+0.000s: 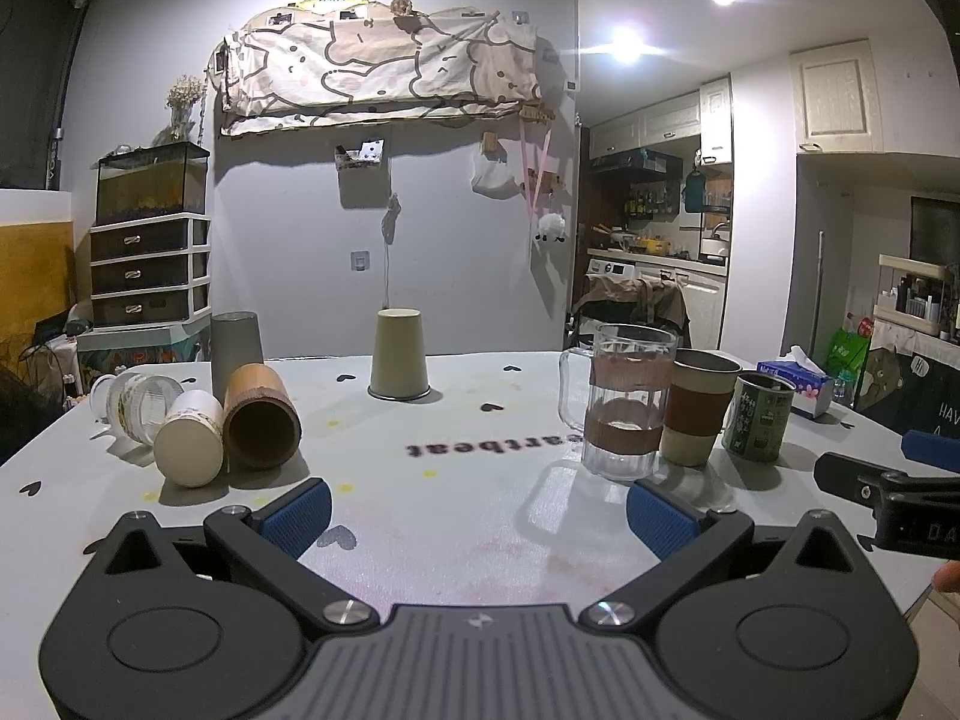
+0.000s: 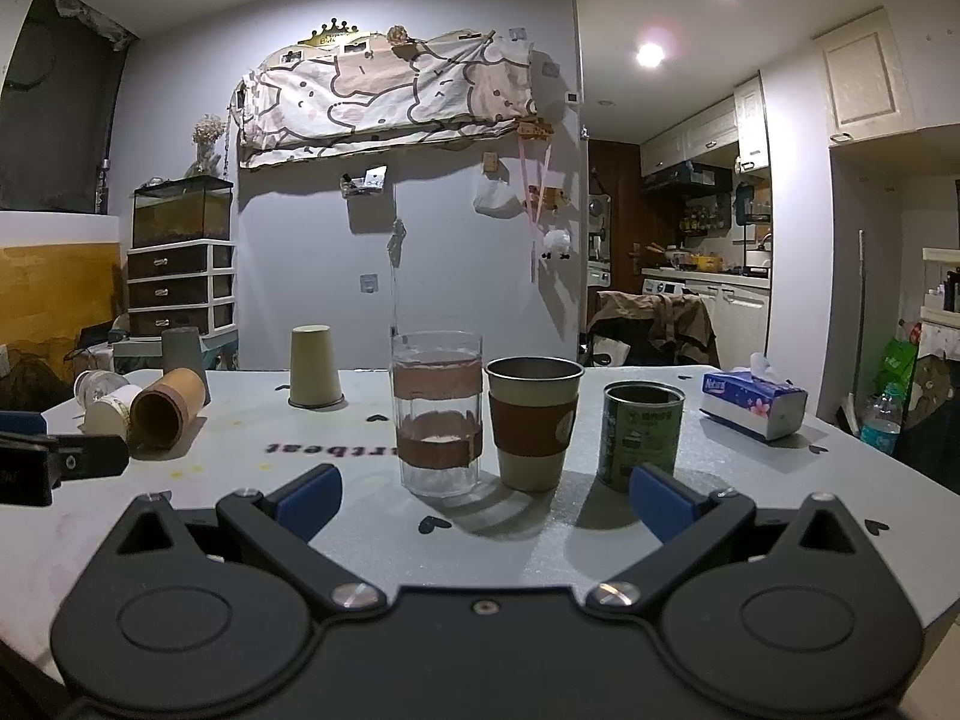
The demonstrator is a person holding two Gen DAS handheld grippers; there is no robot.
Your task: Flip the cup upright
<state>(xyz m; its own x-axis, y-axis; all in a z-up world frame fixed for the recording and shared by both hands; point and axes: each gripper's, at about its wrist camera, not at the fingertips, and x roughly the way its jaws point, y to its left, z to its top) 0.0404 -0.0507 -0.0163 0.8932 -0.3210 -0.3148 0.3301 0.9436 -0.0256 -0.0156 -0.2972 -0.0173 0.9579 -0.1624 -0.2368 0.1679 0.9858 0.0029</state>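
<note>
**Right gripper spread wide before a row of upright cups**

The right gripper (image 2: 485,495) hangs low over the table (image 2: 780,480), its blue fingers (image 2: 312,495) wide apart and holding nothing. Just ahead stand a glass mug (image 2: 437,414), a sleeved cup (image 2: 533,423) and a green can (image 2: 642,435). Farther back a paper cup (image 2: 314,366) sits upside down. At left, a wooden cup (image 2: 165,408) lies on its side. A tissue box (image 2: 753,402) rests at right.
</note>
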